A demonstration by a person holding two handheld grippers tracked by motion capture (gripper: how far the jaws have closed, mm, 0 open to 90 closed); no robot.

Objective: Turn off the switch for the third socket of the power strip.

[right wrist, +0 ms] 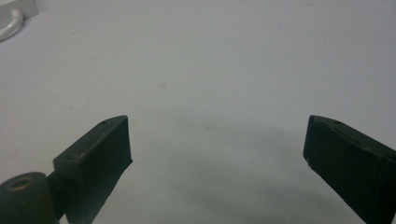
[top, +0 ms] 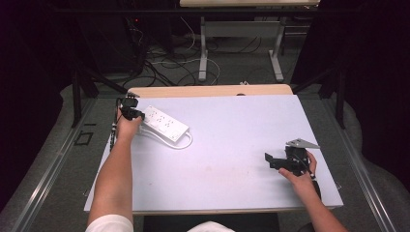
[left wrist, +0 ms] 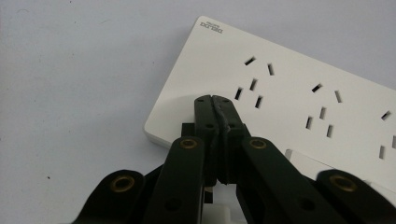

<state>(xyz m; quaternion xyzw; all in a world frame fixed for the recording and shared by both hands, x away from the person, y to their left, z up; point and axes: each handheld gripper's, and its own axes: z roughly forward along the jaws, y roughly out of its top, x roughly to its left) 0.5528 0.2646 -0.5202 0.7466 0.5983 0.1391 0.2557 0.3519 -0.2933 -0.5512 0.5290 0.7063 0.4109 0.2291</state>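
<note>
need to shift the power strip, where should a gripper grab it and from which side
Probably across its narrow width near the end by the left gripper, coming from above. The power strip lies flat, long and thin, so only its long edges fit between jaws; the right gripper is already open.

The high view looks forward and down from above the person's side of the table (top: 227, 183), taking in its whole pale top and the floor beyond its far edge. The left gripper view rides very close over the power strip (left wrist: 299, 93) near the far left corner, which the high view shows from far off (top: 164, 123). The right gripper view looks low across bare tabletop from near the right edge, catching the strip's white cable (right wrist: 10, 27) at its top left.
</note>
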